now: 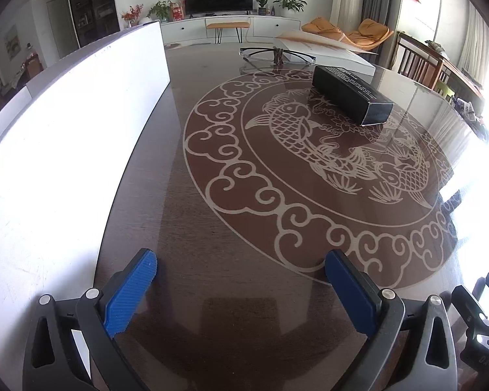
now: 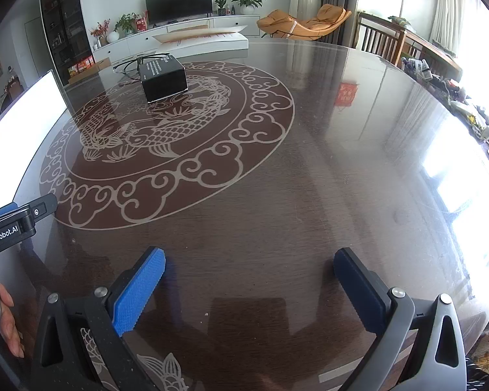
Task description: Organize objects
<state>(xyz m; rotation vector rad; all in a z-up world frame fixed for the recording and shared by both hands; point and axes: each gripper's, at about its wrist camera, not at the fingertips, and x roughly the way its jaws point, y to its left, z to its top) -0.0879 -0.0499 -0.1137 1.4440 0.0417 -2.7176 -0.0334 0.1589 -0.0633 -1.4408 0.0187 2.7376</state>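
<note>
Black box (image 1: 352,95) lies on bench (image 1: 244,228) w/ glasses (image 1: 277,55) just behind; left gripper (image 1: 241,280) & right gripper (image 2: 249,280) fingers spread, empty.

Bare worktop (image 2: 309,179) is lying open all the way to the black box (image 1: 352,94). Behind the box, glasses (image 1: 277,56) and a white board (image 1: 329,55) are crowding the far edge; left of the box, a white panel (image 1: 65,150) is walling off that side.
</note>
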